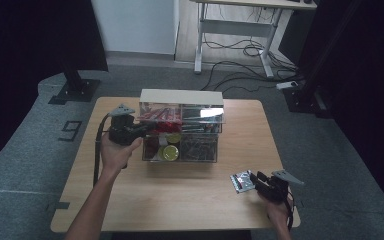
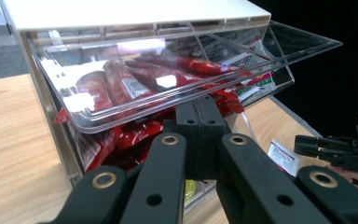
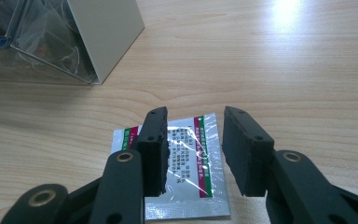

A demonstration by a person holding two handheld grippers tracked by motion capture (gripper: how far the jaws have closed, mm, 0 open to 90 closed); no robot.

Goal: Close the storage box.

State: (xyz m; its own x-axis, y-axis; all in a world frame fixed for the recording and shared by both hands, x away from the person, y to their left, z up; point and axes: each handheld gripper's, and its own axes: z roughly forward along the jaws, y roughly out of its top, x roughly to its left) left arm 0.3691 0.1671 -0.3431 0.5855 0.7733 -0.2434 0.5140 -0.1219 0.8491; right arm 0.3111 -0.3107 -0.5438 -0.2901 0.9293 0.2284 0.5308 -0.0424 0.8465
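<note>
A clear drawer box with a cream top (image 1: 180, 96) stands at the middle of the wooden table (image 1: 130, 200). Its upper left bin (image 2: 168, 100) is tilted outward and holds red packets (image 2: 116, 84). My left gripper (image 1: 147, 131) is shut, with its tips (image 2: 200, 105) touching the underside of that bin's front edge. Whether the rim is pinched I cannot tell. A silver sachet (image 3: 186, 172) with printed text lies flat near the table's front right (image 1: 242, 181). My right gripper (image 3: 196, 114) hovers open over it, with the left jaw above the sachet and the right jaw beside it.
Lower bins hold yellow round lids (image 1: 170, 152) and dark small items (image 1: 198, 147). Behind the table are a white desk frame (image 1: 230, 30), floor cables (image 1: 245, 50) and a black stand base (image 1: 75, 91). The table's front edge is close to my right hand (image 1: 277, 210).
</note>
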